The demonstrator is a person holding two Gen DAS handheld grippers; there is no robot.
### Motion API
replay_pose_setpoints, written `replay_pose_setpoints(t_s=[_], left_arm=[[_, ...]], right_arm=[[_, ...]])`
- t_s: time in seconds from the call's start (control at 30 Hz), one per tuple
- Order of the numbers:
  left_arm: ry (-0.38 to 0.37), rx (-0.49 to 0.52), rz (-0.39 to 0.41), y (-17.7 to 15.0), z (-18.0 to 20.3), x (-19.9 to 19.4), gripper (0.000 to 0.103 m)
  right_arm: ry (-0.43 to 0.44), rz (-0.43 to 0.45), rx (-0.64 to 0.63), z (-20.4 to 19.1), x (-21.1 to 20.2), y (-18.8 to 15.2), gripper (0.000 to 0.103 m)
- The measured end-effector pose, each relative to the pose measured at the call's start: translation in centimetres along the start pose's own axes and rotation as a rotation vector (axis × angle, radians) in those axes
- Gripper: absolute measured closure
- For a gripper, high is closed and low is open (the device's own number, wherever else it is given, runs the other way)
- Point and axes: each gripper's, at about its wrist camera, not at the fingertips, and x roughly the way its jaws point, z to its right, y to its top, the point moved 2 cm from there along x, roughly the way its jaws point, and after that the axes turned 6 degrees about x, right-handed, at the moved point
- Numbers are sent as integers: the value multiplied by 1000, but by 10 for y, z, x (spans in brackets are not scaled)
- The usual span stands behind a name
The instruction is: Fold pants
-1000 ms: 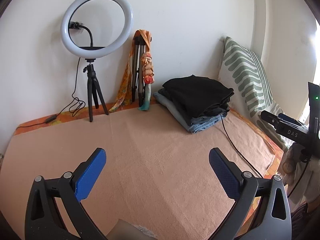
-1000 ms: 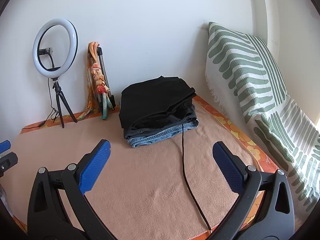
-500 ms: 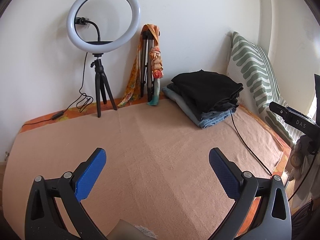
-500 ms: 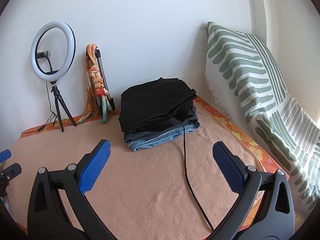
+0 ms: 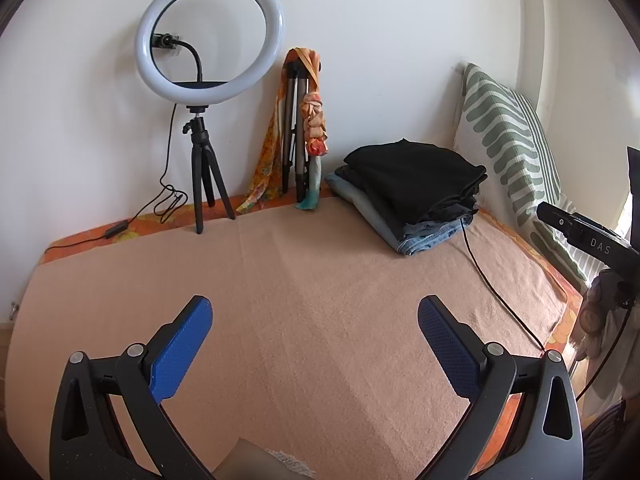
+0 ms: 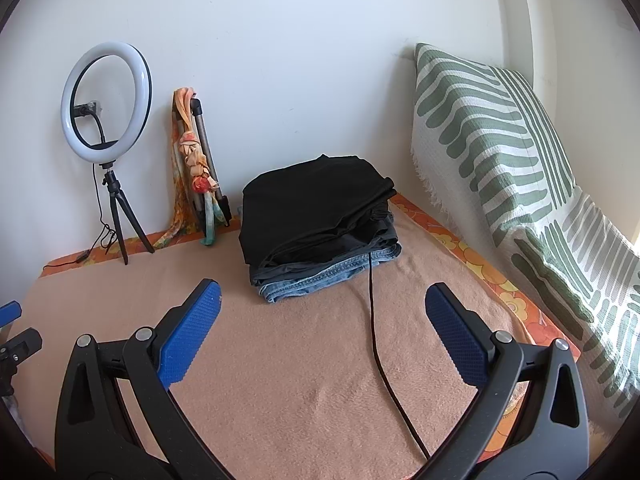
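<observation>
Left wrist view: compared with a second earlier, the ring light (image 5: 210, 38) and the stack of pants (image 5: 412, 190) sat lower and smaller in frame, and more of the blanket (image 5: 320, 300) showed, so I had pulled the left tongs (image 5: 316, 344) back and up a bit. The right wrist view changed the same way, only slightly. Nothing on the bed moved. I judged this as no folding under way: both tools were backing off or resetting, and no loose pair was laid out to work on.

Left tongs were spread wide with nothing between the blue pads (image 5: 180, 354). Right tongs (image 6: 322, 334) were likewise wide apart and empty.

The pants were at the far side of the blanket, near the wall, just beside the striped pillow (image 6: 492, 152), well apart from both tools. It was a neat pile: black pair on top, dark grey ones under it, blue jeans at the bottom, edges roughly squared. A black cable (image 6: 374, 320) ran from the front of the pile toward me, between the right tool's fingers in that view. The top pair looked already folded. I couldn't tell how many pairs were in the pile.
</observation>
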Motion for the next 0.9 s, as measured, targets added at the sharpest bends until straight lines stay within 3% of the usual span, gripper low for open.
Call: replay_pose_setpoints(t_s=[0.9], left_arm=[[1, 6, 4, 0, 2, -2, 1]], right_arm=[[1, -3, 1, -3, -1, -1, 0]])
